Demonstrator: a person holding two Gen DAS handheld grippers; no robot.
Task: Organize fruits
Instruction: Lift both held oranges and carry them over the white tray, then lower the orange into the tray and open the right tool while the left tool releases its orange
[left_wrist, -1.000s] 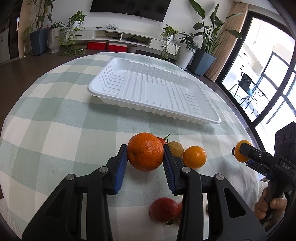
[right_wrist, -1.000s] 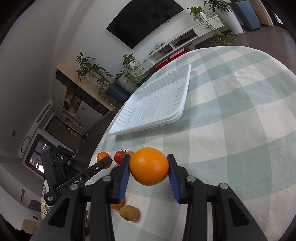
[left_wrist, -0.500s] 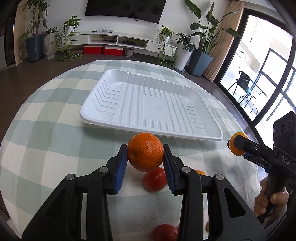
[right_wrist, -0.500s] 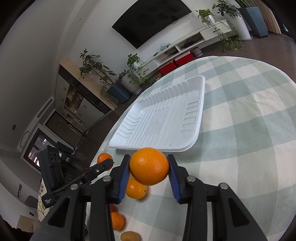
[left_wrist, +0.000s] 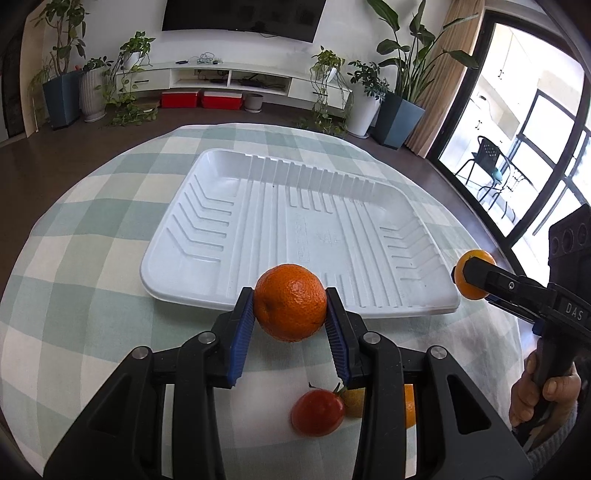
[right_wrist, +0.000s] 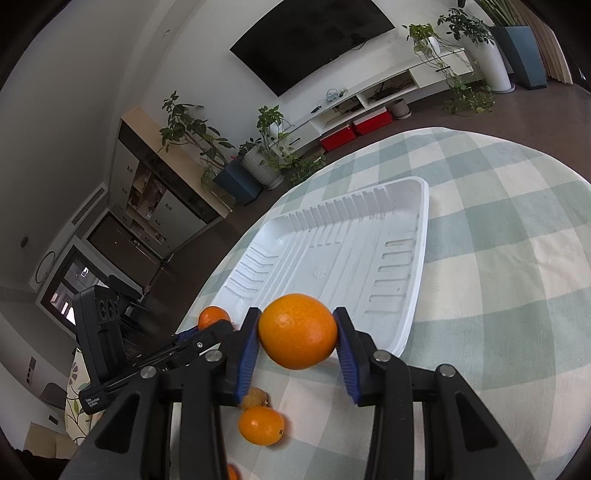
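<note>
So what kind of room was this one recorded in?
Most likely a home living room: a wall-mounted TV above a low white media console, potted plants along the wall, and a round table with a checked tablecloth holding the white tray.

Both grippers have advanced toward the white ribbed plastic tray (left_wrist: 295, 229); each clamped round orange (left_wrist: 290, 302) (right_wrist: 297, 331) now sits at the tray's near rim, loose fruit behind.

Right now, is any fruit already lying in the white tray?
No, the white tray is bare; both oranges are held above the table near its rim.
</note>
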